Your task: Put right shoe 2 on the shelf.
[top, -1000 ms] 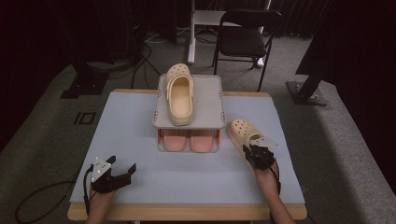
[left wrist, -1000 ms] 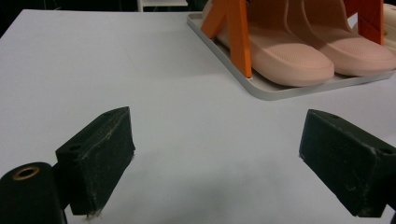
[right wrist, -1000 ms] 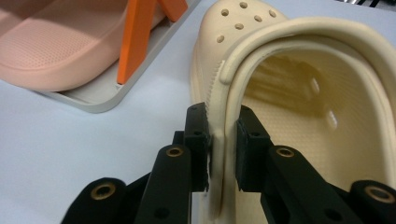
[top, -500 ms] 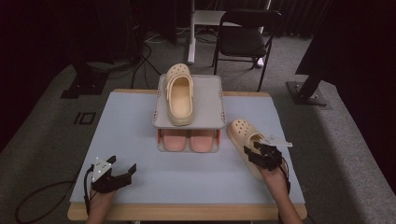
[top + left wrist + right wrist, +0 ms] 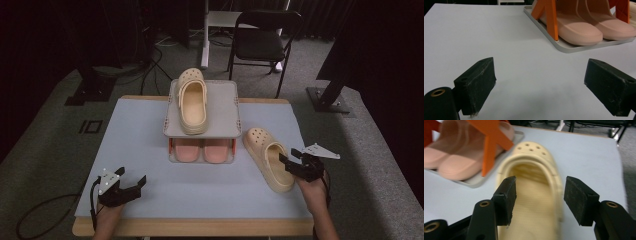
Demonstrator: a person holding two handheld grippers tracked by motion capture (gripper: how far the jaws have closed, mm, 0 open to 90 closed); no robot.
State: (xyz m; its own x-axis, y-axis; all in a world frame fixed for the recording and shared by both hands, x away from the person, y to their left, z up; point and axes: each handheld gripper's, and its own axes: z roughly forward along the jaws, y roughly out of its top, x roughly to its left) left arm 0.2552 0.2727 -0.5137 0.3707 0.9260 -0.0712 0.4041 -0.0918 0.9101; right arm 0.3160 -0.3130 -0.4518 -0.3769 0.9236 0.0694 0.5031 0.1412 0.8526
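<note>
cream clog (image 5: 269, 159) lies on the pale blue surface (image 5: 140, 135) to the right of the two-tier shoe rack (image 5: 202, 122), toe with its holes pointing up towards the rack's near right corner, heel towards the person. right tongs (image 5: 295, 163) sit just at the heel end of that clog, jaws having just been opening; in the right gripper view the right tongs (image 5: 539, 200) stand parted with the pads to either side of the heel opening and daylight between the pads and the clog, so nothing is gripped. the clog (image 5: 534, 195) looks slightly blurred there, the rack's orange leg (image 5: 491, 150) and the pink slippers (image 5: 454, 157) off to its left. up on the rack's grey top shelf rests the second cream clog (image 5: 192, 102), toe away from the person. below it on the lower tray, the pair of pink slippers (image 5: 202, 149) side by side. left tongs (image 5: 127, 186) rest low at the near left of the surface, well apart from the rack; left gripper view has the left tongs (image 5: 541, 85) spread wide with bare surface between the pads, holding nothing
</note>
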